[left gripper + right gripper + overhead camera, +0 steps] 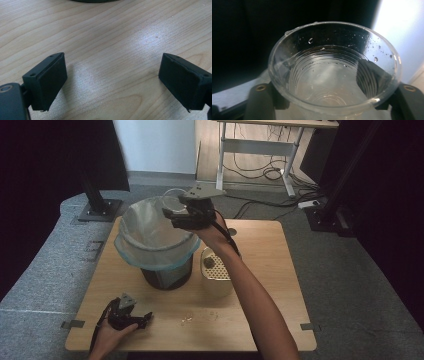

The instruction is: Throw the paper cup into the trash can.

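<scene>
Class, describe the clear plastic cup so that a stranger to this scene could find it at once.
Start at the wooden table and find the black bin lined with a pale bag. Just above its far right rim, the right tongs hold the clear plastic cup. It is the one see-through thing, ribbed and speckled with droplets.

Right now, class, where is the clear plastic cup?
The cup sits between the right gripper's jaws, held up over the near-right rim of the lined bin at the back of the table. The high view shows it above the bin's bag.
</scene>
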The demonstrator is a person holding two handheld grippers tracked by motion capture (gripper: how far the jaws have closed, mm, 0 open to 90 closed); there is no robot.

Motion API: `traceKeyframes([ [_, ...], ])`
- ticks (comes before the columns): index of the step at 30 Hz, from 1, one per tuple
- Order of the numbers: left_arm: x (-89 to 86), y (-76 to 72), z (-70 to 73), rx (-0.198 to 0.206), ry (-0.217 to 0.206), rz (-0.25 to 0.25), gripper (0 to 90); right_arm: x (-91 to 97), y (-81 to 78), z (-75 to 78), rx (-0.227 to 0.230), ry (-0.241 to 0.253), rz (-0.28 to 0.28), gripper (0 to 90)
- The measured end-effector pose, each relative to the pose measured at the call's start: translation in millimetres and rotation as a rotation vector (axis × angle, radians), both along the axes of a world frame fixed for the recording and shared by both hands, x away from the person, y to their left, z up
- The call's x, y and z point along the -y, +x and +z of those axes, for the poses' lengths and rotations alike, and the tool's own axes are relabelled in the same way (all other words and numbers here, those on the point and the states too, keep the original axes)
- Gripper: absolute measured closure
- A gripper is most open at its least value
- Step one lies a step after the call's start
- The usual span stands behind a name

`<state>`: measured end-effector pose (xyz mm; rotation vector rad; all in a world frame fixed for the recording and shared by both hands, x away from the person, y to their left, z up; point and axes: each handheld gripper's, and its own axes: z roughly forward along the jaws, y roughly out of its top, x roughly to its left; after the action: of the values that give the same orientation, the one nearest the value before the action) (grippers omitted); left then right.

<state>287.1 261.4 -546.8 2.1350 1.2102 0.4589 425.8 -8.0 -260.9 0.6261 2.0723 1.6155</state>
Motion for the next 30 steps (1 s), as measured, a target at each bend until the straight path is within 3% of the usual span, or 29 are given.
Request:
traceKeyframes([
  [2,-0.1,0.1,0.1,0.001,0.001,-0.001,7.7,-17.8,10.0,-2.7,-0.040,-0.007,0.011,28.2],
  [5,-0.2,0.2,0.0,0.001,0.002,-0.001,7.7,-29.1,16.3,-5.1,-0.071,-0.023,0.008,22.9],
  [6,-0.2,0.0,0.0,0.001,0.002,-0.002,7.7,-38.8,20.9,-8.5,-0.081,-0.054,-0.010,19.2],
  [13,-0.2,-0.1,0.0,0.000,0.002,-0.005,7.1,-45.5,24.1,-14.5,-0.120,-0.086,-0.040,13.2],
  [17,-0.2,-0.1,-0.1,0.000,0.002,-0.005,7.1,-38.2,21.3,-12.6,-0.115,-0.085,-0.050,14.0],
  [23,-0.1,0.0,0.0,-0.001,0.003,-0.005,7.0,-16.7,9.4,-10.8,-0.073,-0.038,-0.056,18.0],
  [29,0.1,-0.1,-0.1,-0.002,0.000,-0.005,6.9,16.1,-3.8,-21.3,-0.029,-0.006,-0.065,21.2],
  [30,0.2,-0.1,-0.1,-0.002,0.001,-0.004,6.8,29.4,-8.4,-27.0,-0.025,0.008,-0.071,21.5],
])
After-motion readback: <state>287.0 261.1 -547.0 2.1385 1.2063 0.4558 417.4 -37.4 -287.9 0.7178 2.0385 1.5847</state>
